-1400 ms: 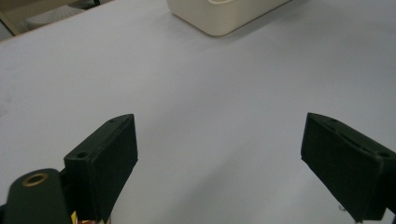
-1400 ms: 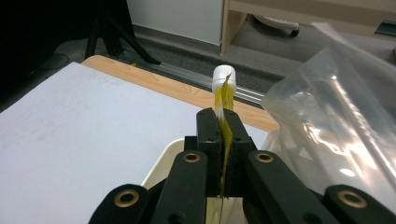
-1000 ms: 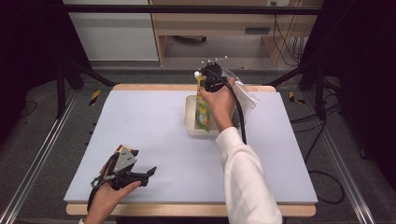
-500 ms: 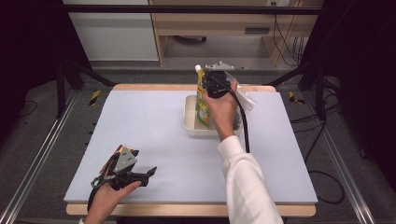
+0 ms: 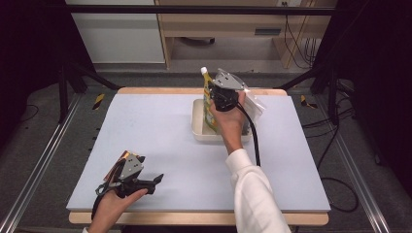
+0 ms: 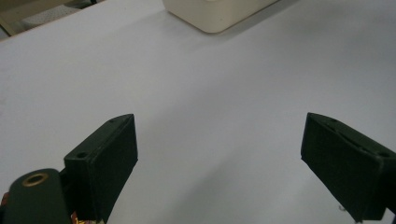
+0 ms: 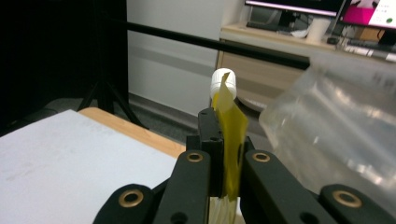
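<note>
Yellow pouch (image 5: 209, 104), pinched flat in the right gripper (image 7: 223, 179), has dropped lower into the tub (image 5: 199, 127) at upper centre, so release looks near, while the left gripper (image 6: 219, 168) gapes empty

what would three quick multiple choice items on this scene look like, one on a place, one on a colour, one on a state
1. Where does the cream tray sit?
A. on the far half of the table
B. at the near left corner
C. on the floor

2. What colour is the pouch between the right gripper jaws?
A. blue
B. yellow
C. red

3. How do the left gripper jaws stand?
A. shut on the pouch
B. shut on nothing
C. open, with nothing between them

Answers:
1. A, the high view shows the tray toward the table's far edge.
2. B, the right gripper view shows a yellow pouch with a white cap.
3. C, the left gripper view shows bare table between wide-apart jaws.
</note>
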The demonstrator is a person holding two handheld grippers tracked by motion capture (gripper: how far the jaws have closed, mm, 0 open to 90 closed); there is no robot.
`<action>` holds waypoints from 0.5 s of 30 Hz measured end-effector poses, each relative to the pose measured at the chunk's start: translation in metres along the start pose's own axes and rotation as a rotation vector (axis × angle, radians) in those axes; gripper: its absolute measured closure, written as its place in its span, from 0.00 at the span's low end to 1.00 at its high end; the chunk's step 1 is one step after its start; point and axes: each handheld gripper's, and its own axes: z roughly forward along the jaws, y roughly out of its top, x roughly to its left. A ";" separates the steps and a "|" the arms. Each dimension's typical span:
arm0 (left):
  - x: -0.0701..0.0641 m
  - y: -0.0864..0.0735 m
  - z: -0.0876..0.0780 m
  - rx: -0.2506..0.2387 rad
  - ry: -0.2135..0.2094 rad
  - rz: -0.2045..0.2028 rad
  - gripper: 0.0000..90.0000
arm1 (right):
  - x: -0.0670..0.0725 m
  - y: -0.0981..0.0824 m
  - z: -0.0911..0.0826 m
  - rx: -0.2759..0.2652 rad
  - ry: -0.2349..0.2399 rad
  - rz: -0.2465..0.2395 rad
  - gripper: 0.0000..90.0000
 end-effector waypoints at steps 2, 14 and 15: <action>0.000 0.000 -0.001 0.001 0.001 0.002 0.12 | 0.001 0.003 0.000 -0.023 -0.004 -0.010 1.00; 0.000 0.000 0.000 0.001 0.000 0.002 0.12 | 0.011 -0.018 0.000 -0.032 0.013 -0.005 1.00; 0.000 0.000 0.000 0.001 0.000 0.002 0.12 | 0.011 -0.019 0.000 -0.031 0.014 -0.002 1.00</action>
